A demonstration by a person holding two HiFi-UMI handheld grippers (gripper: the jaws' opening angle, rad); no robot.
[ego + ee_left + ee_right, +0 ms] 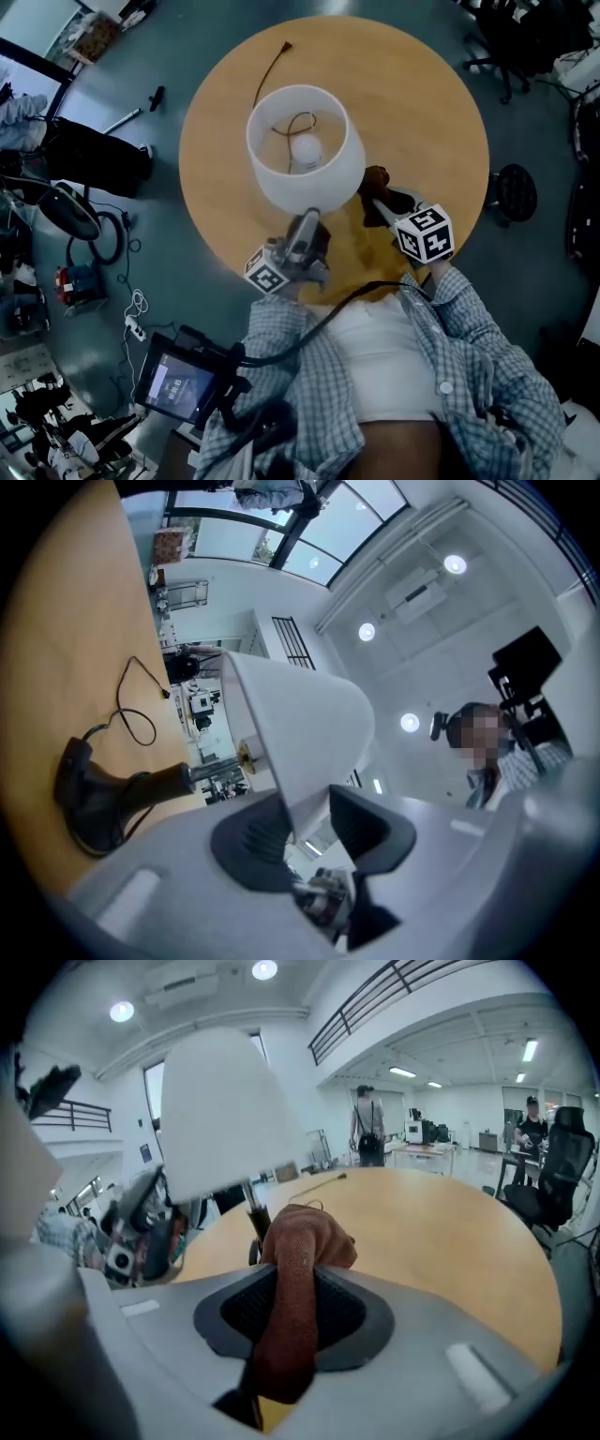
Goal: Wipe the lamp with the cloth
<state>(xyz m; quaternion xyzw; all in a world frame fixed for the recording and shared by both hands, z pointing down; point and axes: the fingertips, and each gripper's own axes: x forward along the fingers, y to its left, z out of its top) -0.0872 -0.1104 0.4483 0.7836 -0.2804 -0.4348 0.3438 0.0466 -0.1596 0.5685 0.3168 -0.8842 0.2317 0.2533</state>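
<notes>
a round wooden table (pixel 422 112) carries the lamp (pixel 323 178), which stands upright under a white shade. the left gripper (pixel 309 829) pinches the shade's lower rim between its jaws. just beside the lamp's stem, the right gripper (pixel 292 1307) clamps the brown cloth (pixel 302 1246), which bunches up beyond its pads.

That lamp shade (pixel 305 150) is smooth matt white, table (pixel 412 103) pale wood with a soft sheen, cloth (pixel 291 1269) fuzzy brown terry.
</notes>
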